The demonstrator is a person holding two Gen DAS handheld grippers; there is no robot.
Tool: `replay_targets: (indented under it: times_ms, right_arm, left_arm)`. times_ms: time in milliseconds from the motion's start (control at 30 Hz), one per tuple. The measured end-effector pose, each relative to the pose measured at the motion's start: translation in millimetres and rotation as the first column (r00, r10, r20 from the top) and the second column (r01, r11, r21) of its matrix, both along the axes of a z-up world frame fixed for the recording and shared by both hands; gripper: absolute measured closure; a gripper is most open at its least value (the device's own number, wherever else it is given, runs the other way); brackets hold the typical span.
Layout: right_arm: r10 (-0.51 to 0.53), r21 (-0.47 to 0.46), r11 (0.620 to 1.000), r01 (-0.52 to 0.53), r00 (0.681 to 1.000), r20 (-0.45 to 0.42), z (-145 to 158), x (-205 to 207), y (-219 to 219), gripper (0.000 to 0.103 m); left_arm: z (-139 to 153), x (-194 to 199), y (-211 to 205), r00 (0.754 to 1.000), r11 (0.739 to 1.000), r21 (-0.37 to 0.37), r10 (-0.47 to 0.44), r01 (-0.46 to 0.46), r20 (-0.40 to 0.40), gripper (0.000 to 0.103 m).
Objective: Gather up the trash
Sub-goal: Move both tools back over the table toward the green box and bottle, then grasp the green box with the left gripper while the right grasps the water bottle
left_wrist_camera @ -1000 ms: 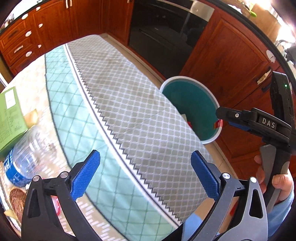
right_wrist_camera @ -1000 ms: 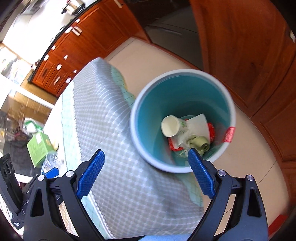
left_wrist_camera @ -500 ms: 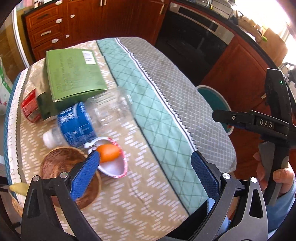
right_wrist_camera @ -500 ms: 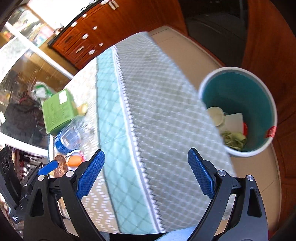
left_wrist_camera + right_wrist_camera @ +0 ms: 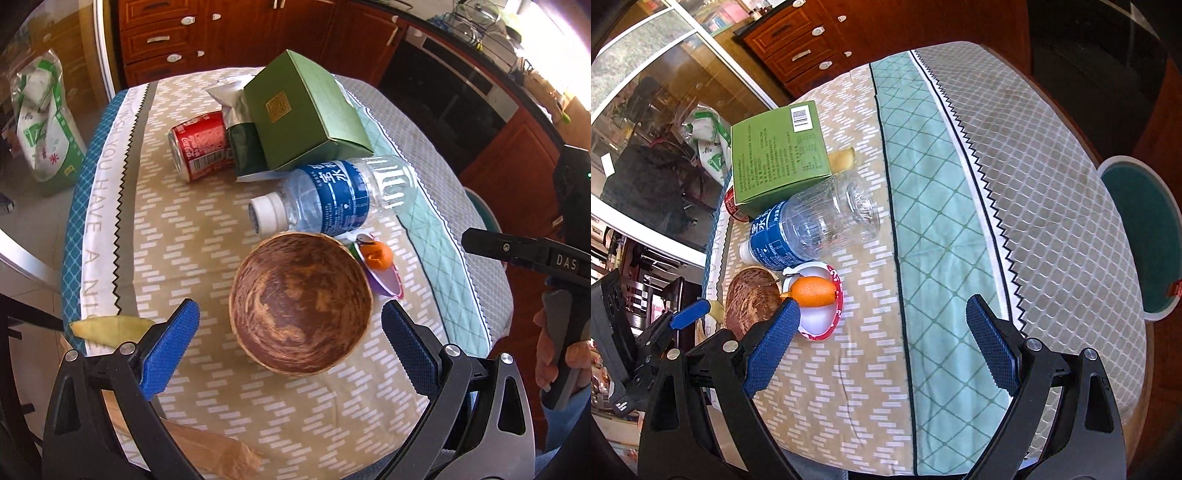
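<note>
Trash: one bottle (image 5: 328, 197), one can (image 5: 199, 146), one box (image 5: 306, 114).

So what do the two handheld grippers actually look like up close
Both grippers, left and right, have black triangular cut-out frames with silver screws and textured blue pads on the fingers. From the left view, the right gripper's black body reads "DAS" in white, shows a green light, and a bare hand with blue sleeve holds its grey handle.

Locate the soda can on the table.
In the left wrist view, the soda can lies on its side at the table's far left, against the green box.
</note>
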State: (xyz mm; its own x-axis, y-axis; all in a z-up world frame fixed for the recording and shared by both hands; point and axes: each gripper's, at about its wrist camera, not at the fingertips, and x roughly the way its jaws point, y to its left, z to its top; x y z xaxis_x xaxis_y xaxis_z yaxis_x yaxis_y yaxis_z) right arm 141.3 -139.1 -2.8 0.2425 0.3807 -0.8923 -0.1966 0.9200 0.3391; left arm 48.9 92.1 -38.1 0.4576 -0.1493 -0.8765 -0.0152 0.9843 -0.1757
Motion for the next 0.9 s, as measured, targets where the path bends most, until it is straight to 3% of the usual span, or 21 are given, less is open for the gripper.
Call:
replay_targets:
  times_ms: [267,600,800,900]
  right_arm:
    - [0.058,-0.025,0.998,-0.058,0.998,-0.020,-6,3,30,0.016]
    - [0.018,-0.035,0.999,-0.017,1.000,0.024,16,34,32,0.016]
    - [-0.042,-0.033,0.999,0.043,0.999,0.033,19,56,14,0.016]
    - [-0.066,-0.025,0.997,0.066,0.998,0.021,15,64,2,0.016]
  left_arm:
    - [-3,9,19,1.000,1.000,0.004,0.009,-0.009,0.003,0.004]
    - [28,64,30,0.997,0.999,-0.018,-0.036,0.037,0.072,0.004]
    - [34,111,26,0.992,0.993,-0.076,-0.080,0.088,0.099,0.004]
    - [30,131,25,0.994,0.988,-0.123,-0.081,0.090,0.076,0.004]
